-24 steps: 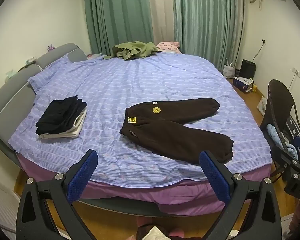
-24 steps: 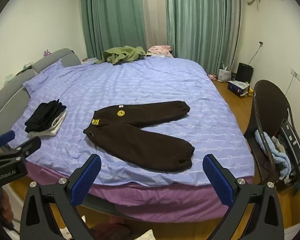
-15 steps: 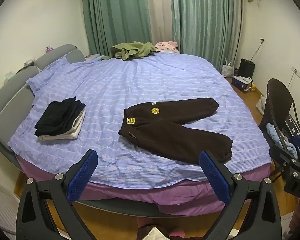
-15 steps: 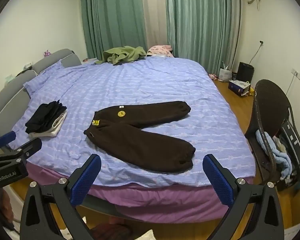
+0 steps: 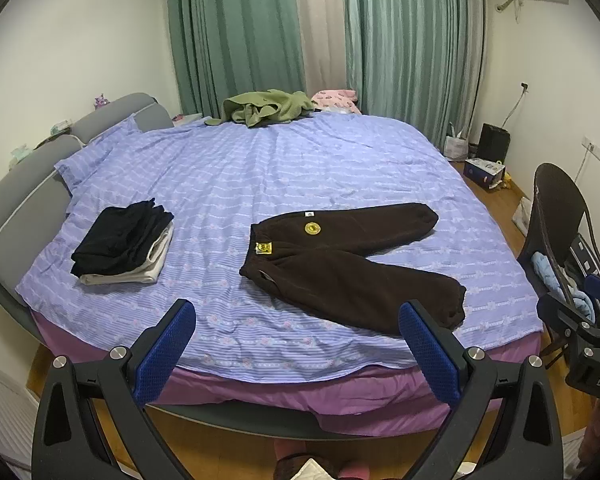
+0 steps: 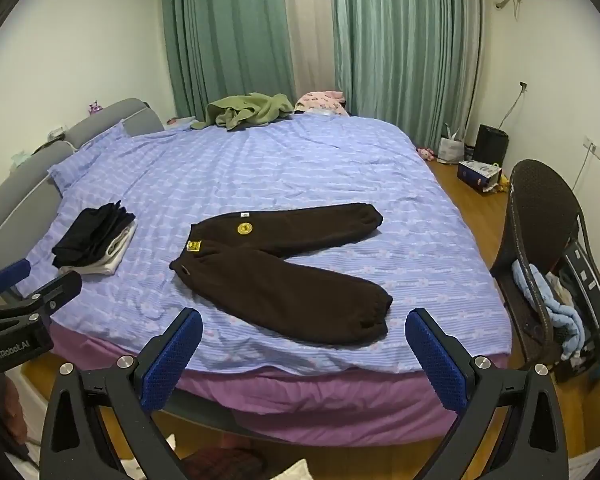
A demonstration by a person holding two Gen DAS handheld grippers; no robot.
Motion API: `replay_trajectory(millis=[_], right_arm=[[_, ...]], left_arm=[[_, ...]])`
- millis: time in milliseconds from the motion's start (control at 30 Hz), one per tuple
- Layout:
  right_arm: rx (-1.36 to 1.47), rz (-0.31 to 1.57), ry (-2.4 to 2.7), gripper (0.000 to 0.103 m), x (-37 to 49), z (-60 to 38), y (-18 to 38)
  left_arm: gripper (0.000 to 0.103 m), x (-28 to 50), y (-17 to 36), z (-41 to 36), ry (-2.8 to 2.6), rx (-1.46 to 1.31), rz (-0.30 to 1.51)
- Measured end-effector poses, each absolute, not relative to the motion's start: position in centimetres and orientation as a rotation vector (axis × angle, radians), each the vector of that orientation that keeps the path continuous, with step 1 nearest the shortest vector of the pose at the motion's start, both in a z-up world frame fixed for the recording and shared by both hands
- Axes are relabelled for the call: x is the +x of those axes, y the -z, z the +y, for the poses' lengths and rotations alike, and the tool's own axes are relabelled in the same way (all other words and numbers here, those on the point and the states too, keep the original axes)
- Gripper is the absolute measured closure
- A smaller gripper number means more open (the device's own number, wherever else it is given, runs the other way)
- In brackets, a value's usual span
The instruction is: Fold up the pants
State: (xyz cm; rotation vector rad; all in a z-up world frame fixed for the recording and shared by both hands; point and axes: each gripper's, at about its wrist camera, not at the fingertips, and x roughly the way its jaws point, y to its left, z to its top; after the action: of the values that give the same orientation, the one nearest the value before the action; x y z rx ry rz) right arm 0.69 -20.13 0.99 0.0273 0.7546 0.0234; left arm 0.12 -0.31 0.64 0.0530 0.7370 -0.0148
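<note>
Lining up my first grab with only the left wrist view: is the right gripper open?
Observer: Yes. The right gripper has its fingers spread wide, with nothing between them.
Operator: Is there anything on the floor past the far right corner?
Observer: A pink toy lies there by the curtain; the bed hides it from you.
Operator: Where is my gripper from outside?
Observer: The left gripper hangs off the near edge, on the same side as the folded stack, well clear of the pants.
</note>
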Motion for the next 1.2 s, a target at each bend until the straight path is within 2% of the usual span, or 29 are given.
replay_trajectory(millis=[1200], right_arm=[[0.026,0.756,-0.026,0.0,0.6,-19.5,-1.14]], left_arm=[[0.0,-0.09,-0.98,0.33,0.006,0.028,0.714]])
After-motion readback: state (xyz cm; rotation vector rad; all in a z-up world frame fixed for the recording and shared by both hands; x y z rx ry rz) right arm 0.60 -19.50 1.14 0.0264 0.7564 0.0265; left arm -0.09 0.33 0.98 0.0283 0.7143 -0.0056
